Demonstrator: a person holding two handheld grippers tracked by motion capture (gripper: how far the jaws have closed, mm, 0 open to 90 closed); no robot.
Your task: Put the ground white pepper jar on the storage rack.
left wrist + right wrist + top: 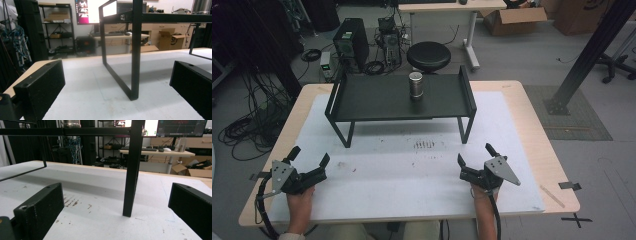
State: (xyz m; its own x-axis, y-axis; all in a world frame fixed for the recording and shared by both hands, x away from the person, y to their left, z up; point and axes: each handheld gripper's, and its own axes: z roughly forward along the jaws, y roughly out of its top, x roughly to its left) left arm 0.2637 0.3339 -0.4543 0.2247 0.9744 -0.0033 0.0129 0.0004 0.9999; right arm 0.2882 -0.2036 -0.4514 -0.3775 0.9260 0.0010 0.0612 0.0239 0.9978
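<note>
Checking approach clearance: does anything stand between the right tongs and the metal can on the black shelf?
Nothing visible does. The right tongs rest open on the white mat; the metal can stands alone on the black shelf, higher and farther back.

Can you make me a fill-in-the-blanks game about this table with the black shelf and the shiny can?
1. The metal can stands on top of the black ____.
2. Both the left gripper and the right gripper have their jaws ____.
3. The white mat has brown ____ on it.

Missing words: shelf; open; stains
</note>
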